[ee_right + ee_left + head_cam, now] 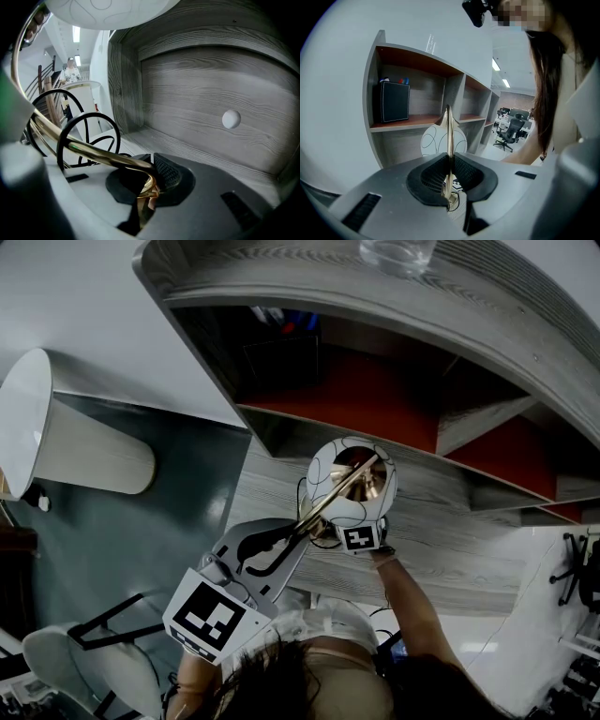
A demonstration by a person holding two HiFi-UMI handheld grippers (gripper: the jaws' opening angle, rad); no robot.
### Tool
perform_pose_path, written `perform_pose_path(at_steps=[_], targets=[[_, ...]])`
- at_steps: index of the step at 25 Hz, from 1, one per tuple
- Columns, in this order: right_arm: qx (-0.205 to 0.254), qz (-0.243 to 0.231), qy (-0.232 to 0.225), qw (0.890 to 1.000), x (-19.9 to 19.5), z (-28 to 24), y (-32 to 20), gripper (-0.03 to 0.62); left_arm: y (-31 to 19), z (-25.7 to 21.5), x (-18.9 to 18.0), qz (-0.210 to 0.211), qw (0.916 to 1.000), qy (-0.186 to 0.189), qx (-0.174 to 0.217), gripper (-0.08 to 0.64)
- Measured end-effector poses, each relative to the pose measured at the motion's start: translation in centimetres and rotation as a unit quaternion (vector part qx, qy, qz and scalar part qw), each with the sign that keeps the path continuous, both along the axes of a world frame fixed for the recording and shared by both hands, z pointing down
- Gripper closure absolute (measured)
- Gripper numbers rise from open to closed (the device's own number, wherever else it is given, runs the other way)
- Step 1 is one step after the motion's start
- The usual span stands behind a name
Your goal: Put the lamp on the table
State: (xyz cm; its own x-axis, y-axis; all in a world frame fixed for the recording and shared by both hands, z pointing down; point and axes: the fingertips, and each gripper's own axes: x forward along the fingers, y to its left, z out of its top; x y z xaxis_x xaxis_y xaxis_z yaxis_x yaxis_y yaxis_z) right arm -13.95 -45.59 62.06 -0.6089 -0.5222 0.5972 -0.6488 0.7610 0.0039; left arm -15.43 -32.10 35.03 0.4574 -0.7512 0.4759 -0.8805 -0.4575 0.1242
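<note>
The lamp has a white globe shade (352,482) with thin black lines and a curved brass stem (339,489). It hangs over the grey wood table (450,531) in front of the shelf unit. My left gripper (305,521) is shut on the stem (448,136), and the globe (431,140) shows just beyond the left gripper (450,161). My right gripper (361,532) sits under the globe, mostly hidden in the head view. In its own view the right gripper (150,176) is shut on the bent brass stem (93,152), with the globe (108,7) overhead and the black cord (70,136) looping at the left.
A grey shelf unit (375,399) with red-brown boards rises behind the table. It holds a black box (395,101), and a glass (398,254) stands on top. A white cone-shaped object (56,427) lies at the left. Office chairs (511,131) stand far off.
</note>
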Motion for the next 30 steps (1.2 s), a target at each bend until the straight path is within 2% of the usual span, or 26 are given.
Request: perform_pose_path(at_steps=[11, 16, 30], targets=[[0.009, 0.001, 0.003, 1.0, 0.4, 0.0, -0.4, 0.566, -0.3, 0.2, 1.1, 0.015, 0.9998, -0.012, 0.007, 0.514], [-0.005, -0.002, 0.007, 1.0, 0.4, 0.5, -0.1, 0.566, -0.5, 0.2, 1.3, 0.022, 0.9995, -0.021, 0.012, 0.514], [-0.005, -0.008, 0.012, 1.0, 0.4, 0.8, -0.1, 0.565, -0.6, 0.3, 1.2, 0.001, 0.9995, -0.026, 0.017, 0.512]])
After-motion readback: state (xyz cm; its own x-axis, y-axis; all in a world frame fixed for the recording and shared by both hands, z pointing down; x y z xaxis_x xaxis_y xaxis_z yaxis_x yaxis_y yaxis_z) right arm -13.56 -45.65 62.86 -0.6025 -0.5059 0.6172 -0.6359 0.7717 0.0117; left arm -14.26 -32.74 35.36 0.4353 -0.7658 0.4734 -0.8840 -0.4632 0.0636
